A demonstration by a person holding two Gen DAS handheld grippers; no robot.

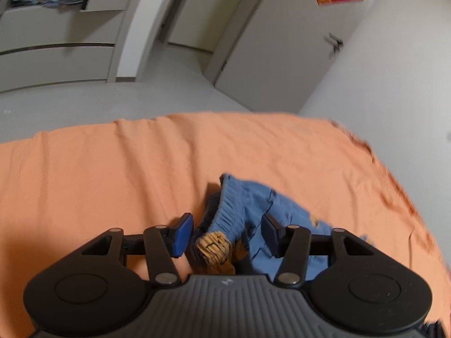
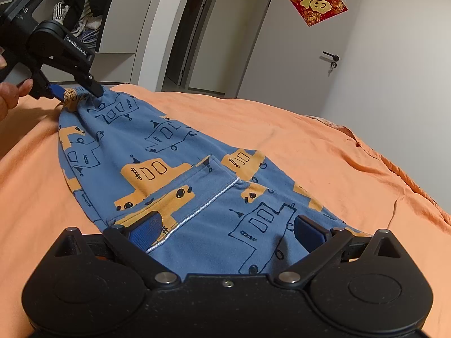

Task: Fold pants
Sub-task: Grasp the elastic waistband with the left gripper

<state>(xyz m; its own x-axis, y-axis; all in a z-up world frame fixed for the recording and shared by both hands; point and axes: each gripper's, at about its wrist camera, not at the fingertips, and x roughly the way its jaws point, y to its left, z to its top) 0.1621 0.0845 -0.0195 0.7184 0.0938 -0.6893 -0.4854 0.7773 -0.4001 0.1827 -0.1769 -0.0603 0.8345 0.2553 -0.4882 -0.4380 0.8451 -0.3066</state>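
Blue pants (image 2: 180, 174) with orange car prints lie on the orange bed sheet (image 2: 310, 146). My left gripper (image 1: 225, 233) is open, its blue pads either side of the bunched waistband (image 1: 234, 211). In the right wrist view the left gripper (image 2: 76, 91) stands at the far end of the pants, around the waistband. My right gripper (image 2: 225, 229) is open over the near end of the pants, its pads wide apart with the cloth between them.
The bed's far edge (image 1: 197, 115) gives way to grey floor (image 1: 141, 95). A white door (image 2: 296, 42) with a red decoration (image 2: 315, 0) stands behind. An open wardrobe (image 2: 84, 14) with clothes is at the far left. A hand (image 2: 11, 95) holds the left gripper.
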